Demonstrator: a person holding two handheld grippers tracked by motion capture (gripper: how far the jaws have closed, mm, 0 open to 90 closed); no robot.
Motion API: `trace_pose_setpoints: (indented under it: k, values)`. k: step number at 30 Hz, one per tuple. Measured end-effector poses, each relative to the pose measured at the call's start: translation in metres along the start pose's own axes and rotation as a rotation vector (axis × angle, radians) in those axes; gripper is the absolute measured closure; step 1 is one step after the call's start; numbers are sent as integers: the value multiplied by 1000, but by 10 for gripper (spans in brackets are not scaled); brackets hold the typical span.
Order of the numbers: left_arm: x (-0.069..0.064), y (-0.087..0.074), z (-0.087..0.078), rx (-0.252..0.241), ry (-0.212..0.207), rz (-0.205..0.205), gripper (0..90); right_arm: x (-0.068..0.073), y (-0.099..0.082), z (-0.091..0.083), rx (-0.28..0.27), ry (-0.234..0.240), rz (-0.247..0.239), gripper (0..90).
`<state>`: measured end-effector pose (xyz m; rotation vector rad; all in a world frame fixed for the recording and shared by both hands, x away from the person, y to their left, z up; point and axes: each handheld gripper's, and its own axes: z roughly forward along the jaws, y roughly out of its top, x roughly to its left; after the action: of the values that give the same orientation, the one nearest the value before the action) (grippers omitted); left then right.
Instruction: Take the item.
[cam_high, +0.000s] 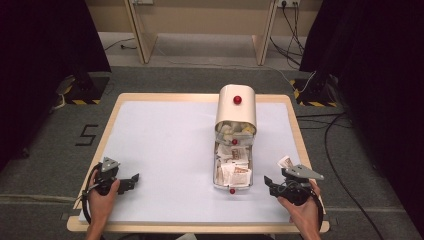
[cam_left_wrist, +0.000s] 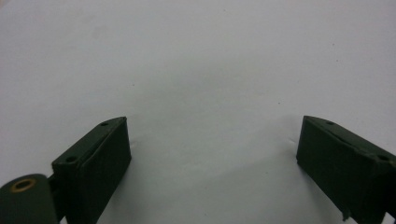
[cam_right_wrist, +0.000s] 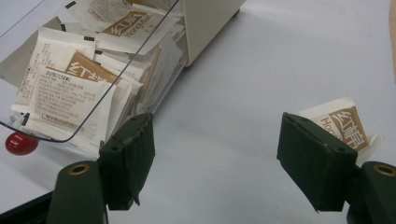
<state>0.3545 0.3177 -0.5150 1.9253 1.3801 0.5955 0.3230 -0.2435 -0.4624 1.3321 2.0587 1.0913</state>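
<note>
At a table (cam_high: 150, 100) covered by a white sheet (cam_high: 165, 145), I hold 2 grippers low near my edge. My left gripper (cam_high: 131, 180) rests on the near-left part of the sheet, its jaws spread wide apart with nothing between them; in the left gripper view (cam_left_wrist: 212, 154) bare white sheet lies ahead of my fingers and on both sides.

My right gripper (cam_high: 269, 183) sits at the near-right, jaws likewise released and wide apart, gripping nothing, as the right gripper view (cam_right_wrist: 215, 154) shows. Just behind my right finger (cam_right_wrist: 317, 161) a single sachet (cam_right_wrist: 343, 123) with a brown label lies flat on the sheet; from the high view that sachet (cam_high: 285, 162) is just beyond the gripper, near the table's right edge.

Ahead and to the left of my right fingers stands a cream box (cam_high: 236, 107) with a red knob on top, well apart from my left gripper. A clear drawer (cam_high: 232, 167) is pulled out from it toward me, packed with white and brown sachets (cam_right_wrist: 70, 93). The drawer's clear front (cam_right_wrist: 116, 79) is close to my left finger (cam_right_wrist: 128, 158), and its red knob (cam_right_wrist: 21, 143) sits just beside that finger, to its left.
</note>
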Motion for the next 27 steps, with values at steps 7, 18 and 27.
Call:
trace_pose_setpoints:
  k: [7, 18, 27]
  values:
    - [0, 0, 0, 0, 0, 0, 90, 0, -6, -2, 8, 4, 4, 281]
    - [0, 0, 0, 0, 0, 0, 90, 2, -13, -7, 15, 13, 9, 281]
    - [0, 0, 0, 0, 0, 0, 90, 3, -20, -9, 30, 11, 12, 281]
